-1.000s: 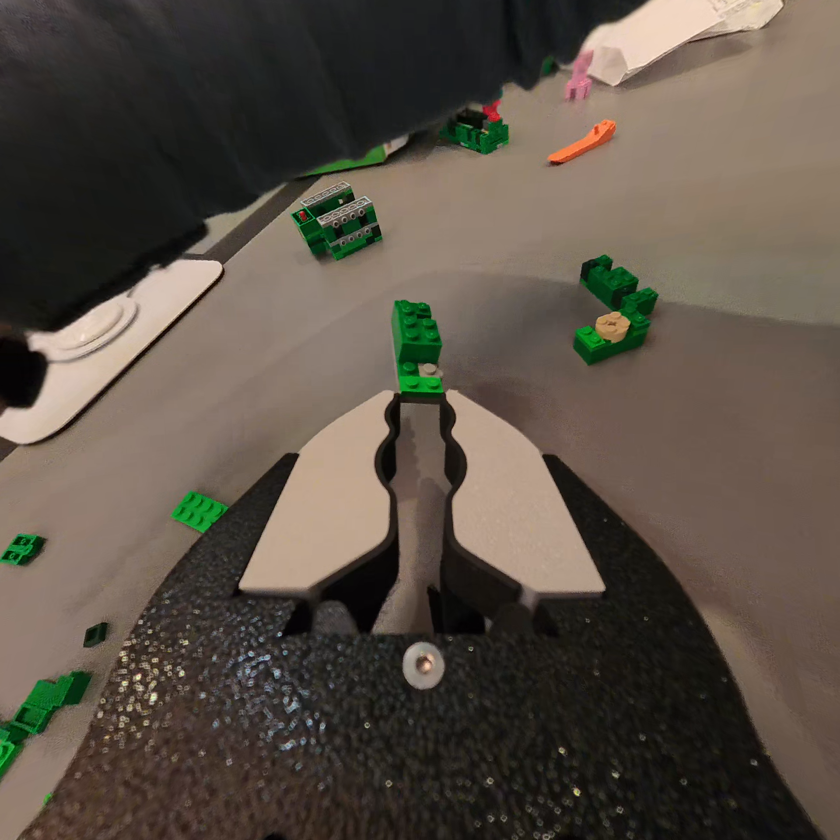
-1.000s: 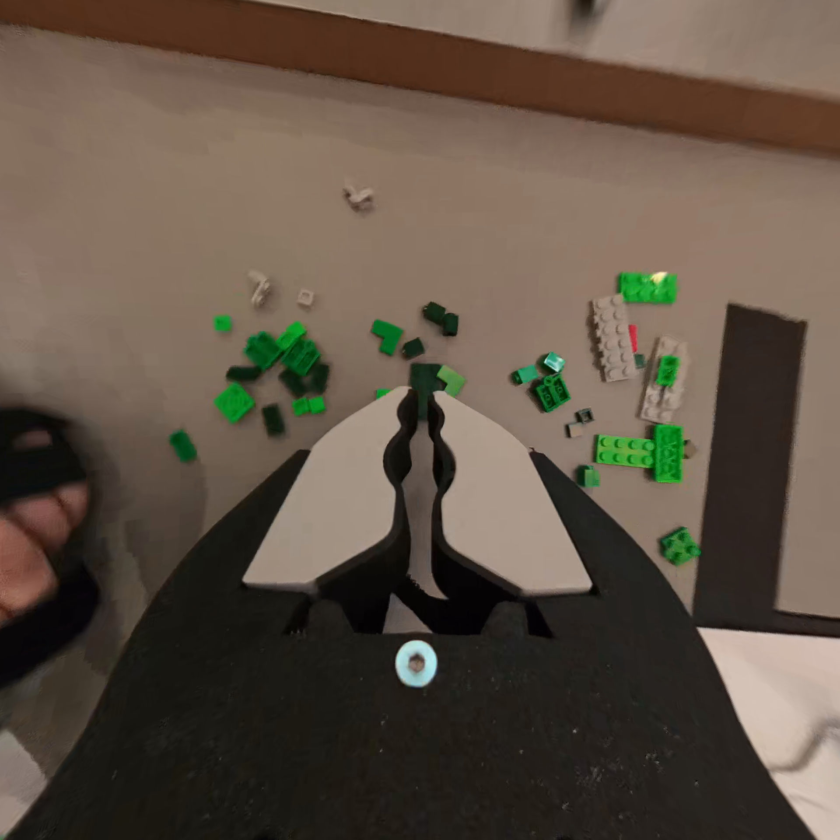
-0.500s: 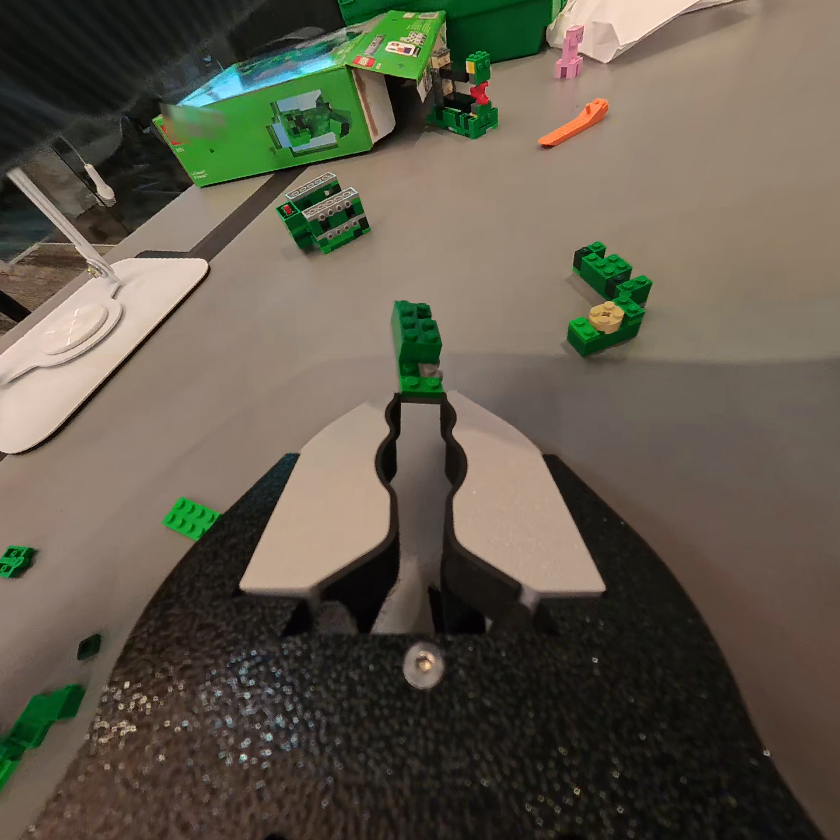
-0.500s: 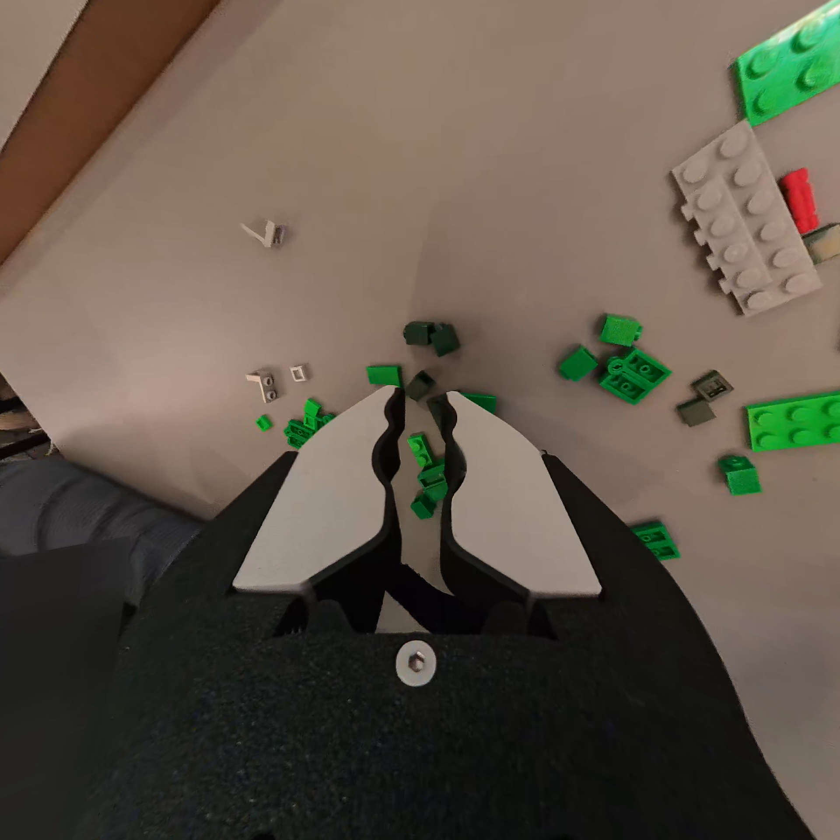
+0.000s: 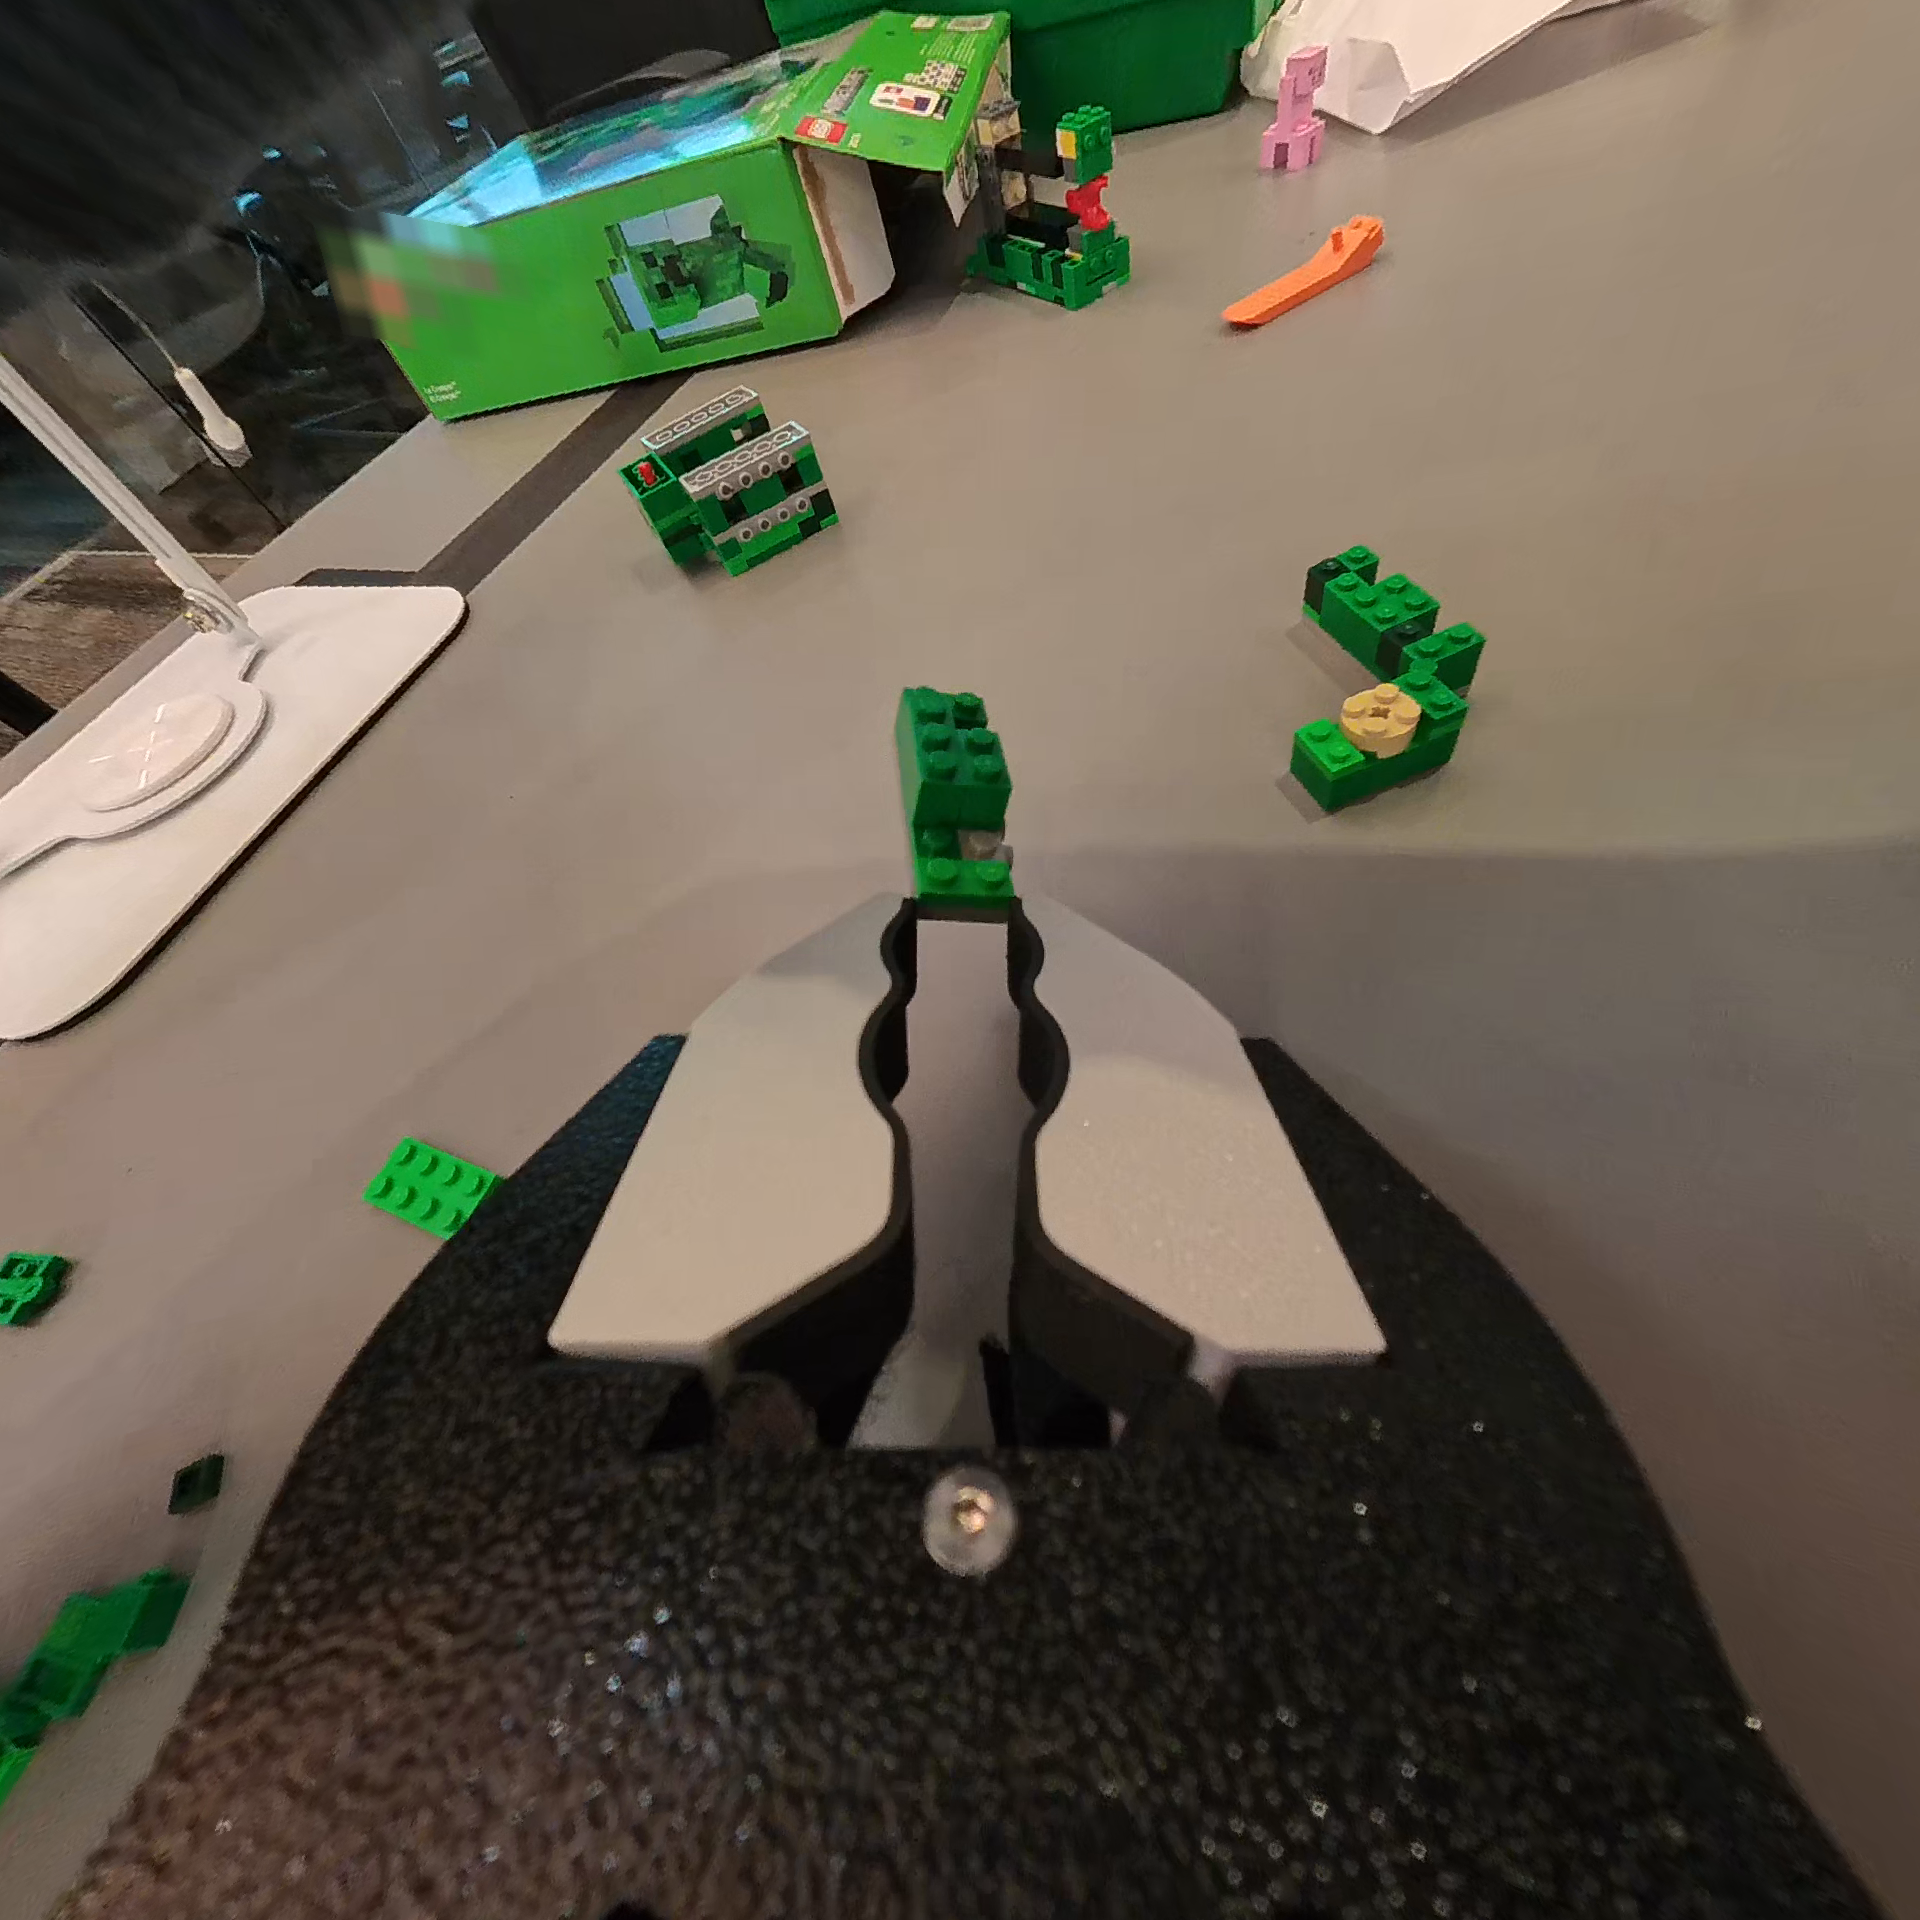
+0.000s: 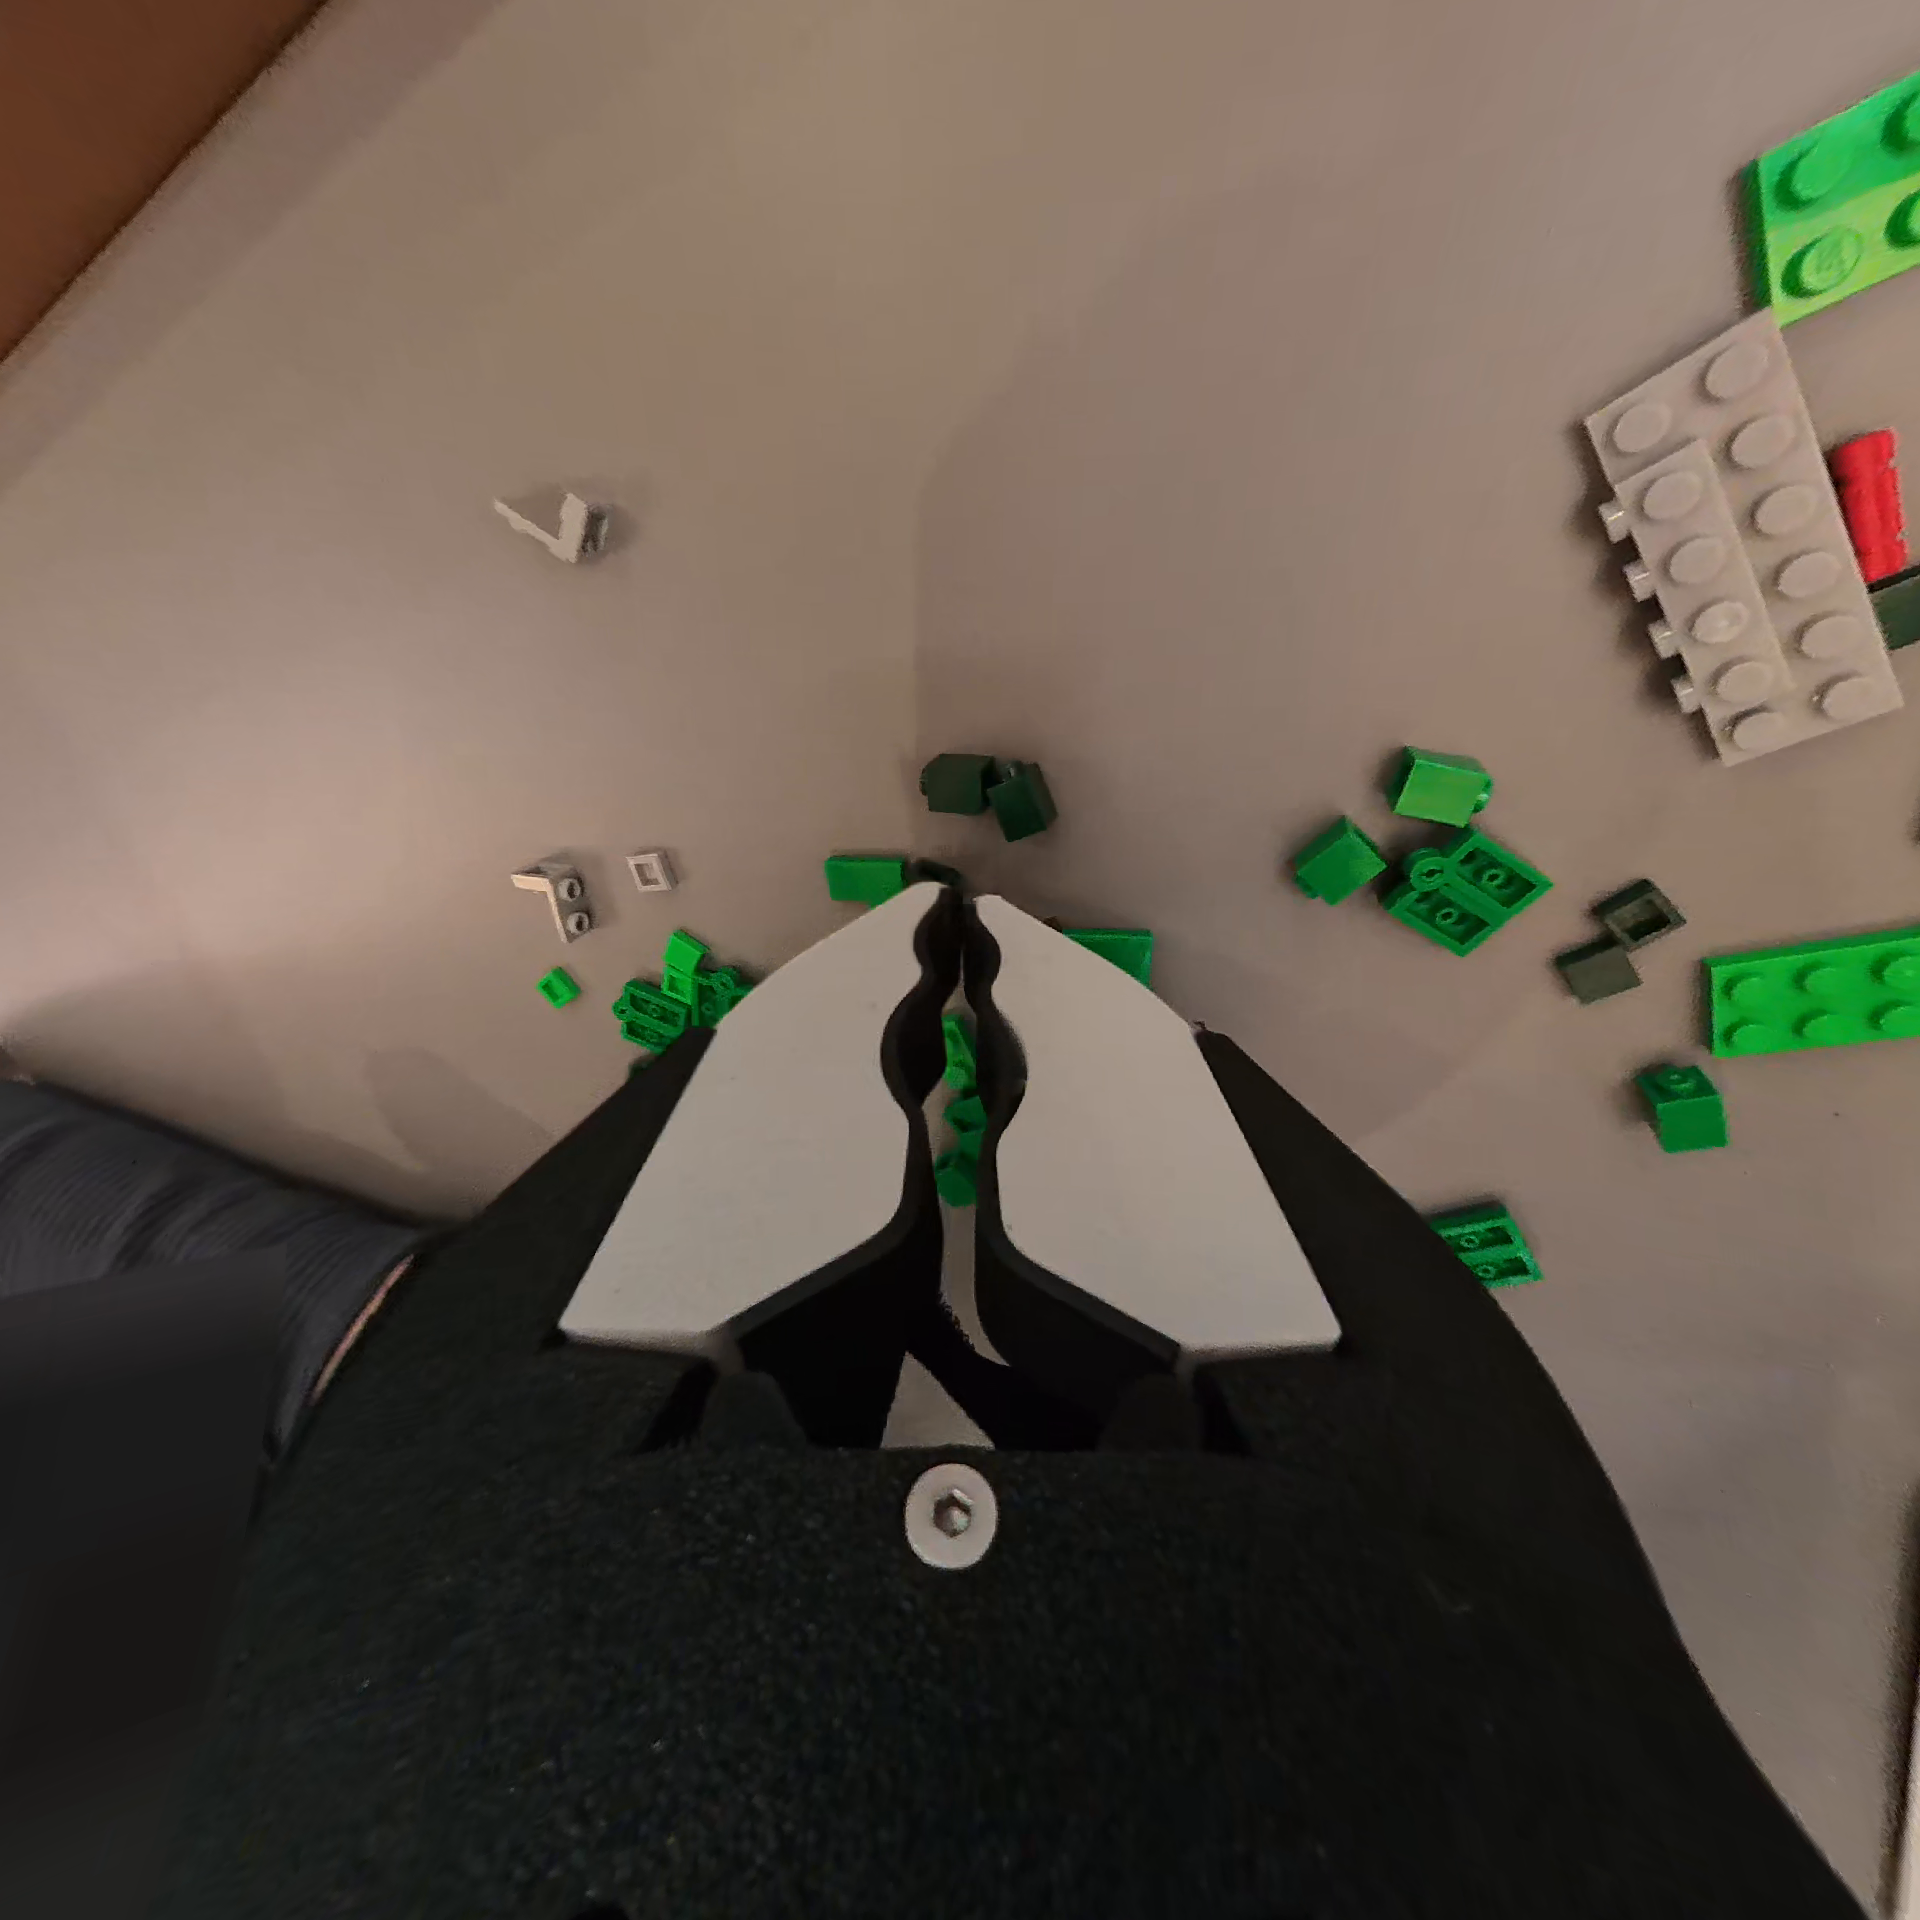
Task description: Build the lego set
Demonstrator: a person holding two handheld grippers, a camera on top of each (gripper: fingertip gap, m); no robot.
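In the left wrist view my left gripper (image 5: 961, 909) is shut on the near end of a small green brick assembly (image 5: 956, 774) with a grey piece in it, which juts forward over the grey table (image 5: 1455, 1039). In the right wrist view my right gripper (image 6: 951, 891) points down at a scatter of loose green pieces (image 6: 1465, 888). Its jaws are closed on a small dark green piece (image 6: 935, 871) at the tips, low over the table. Two more dark green pieces (image 6: 987, 795) lie just beyond the tips.
Ahead of the left gripper are a grey-and-green block build (image 5: 738, 499), an L-shaped green build with a tan stud (image 5: 1382, 686), a green box (image 5: 644, 270), an orange separator (image 5: 1304, 275) and a white pad (image 5: 156, 790). Grey plates (image 6: 1745, 561) and green plates (image 6: 1818, 997) lie right of the right gripper. About 25 cm separates my left fingertips from my right.
The right gripper dropped closer to the loose pieces and closed on a small dark green piece. The dark sleeve left the left view. The left gripper keeps its hold, almost still.
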